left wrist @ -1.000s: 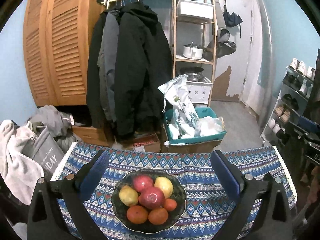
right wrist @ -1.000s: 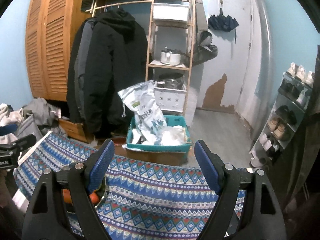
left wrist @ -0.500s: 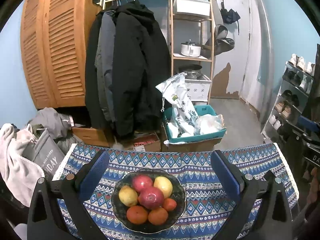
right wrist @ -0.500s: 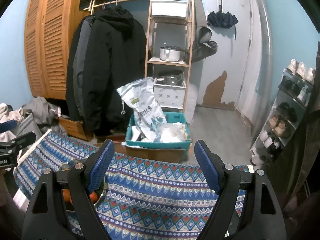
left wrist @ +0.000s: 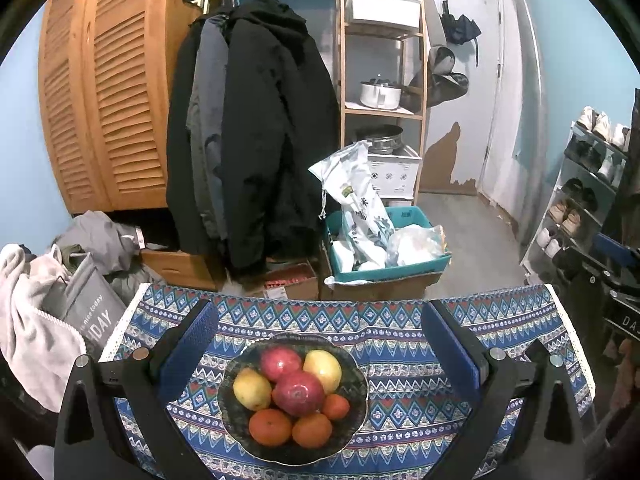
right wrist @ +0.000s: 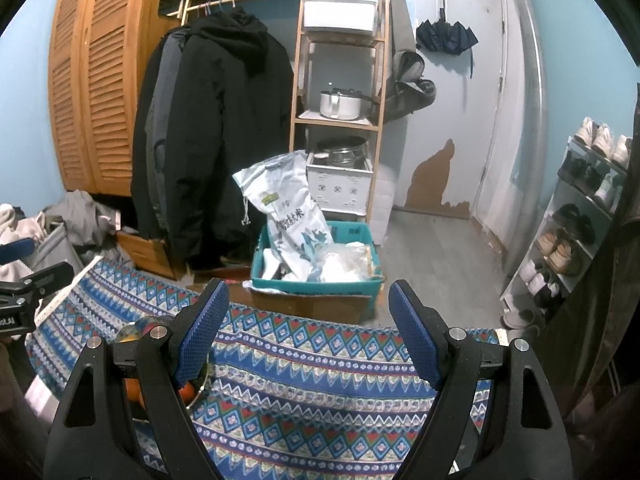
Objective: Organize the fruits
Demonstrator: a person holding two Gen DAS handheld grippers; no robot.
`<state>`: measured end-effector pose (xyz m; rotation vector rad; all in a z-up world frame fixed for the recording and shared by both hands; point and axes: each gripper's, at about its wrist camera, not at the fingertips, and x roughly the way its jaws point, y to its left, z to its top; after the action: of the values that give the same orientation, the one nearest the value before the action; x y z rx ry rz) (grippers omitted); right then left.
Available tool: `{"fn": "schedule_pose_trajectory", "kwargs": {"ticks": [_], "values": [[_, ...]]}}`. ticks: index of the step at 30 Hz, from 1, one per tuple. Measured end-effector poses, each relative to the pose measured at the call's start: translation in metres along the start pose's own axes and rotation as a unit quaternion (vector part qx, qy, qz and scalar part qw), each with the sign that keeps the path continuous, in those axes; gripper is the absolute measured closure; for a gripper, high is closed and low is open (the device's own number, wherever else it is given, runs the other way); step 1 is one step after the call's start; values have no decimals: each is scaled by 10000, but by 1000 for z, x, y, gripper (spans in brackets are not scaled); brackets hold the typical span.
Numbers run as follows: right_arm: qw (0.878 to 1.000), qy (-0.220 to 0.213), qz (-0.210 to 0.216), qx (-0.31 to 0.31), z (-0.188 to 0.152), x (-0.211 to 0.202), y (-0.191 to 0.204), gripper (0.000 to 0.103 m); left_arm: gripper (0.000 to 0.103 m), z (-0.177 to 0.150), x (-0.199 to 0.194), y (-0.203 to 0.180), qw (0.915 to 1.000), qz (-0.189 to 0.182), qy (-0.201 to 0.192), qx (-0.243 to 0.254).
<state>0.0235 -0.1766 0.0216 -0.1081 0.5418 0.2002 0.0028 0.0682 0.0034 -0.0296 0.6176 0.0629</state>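
A dark glass bowl (left wrist: 356, 408) sits on the blue patterned tablecloth (left wrist: 400, 316). It holds two red pomegranates (left wrist: 298, 392), two yellow fruits (left wrist: 251, 390) and three oranges (left wrist: 270, 426). My left gripper (left wrist: 316, 344) hovers over the bowl, open, with the fruit showing between its blue pads and nothing held. My right gripper (right wrist: 308, 330) is open over bare cloth to the right of the bowl. In the right wrist view only the bowl's edge (right wrist: 200, 380) and an orange (right wrist: 186, 392) peek out behind the left finger.
Beyond the table's far edge stand a teal crate (left wrist: 384, 248) of bags on a cardboard box, hanging dark coats (left wrist: 256, 140), a wooden shelf (left wrist: 380, 80) with pots, and a shoe rack (left wrist: 588, 192) at right. Laundry and a grey bag (left wrist: 84, 308) lie left.
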Motion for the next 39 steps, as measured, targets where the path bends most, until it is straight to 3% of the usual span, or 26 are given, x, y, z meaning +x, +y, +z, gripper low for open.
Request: {"fn": "schedule_pose_trajectory", "kwargs": {"ticks": [39], "values": [[10000, 13, -37, -21, -5, 0, -5, 22, 1, 2, -1, -7, 9998, -35, 176, -37]]}}
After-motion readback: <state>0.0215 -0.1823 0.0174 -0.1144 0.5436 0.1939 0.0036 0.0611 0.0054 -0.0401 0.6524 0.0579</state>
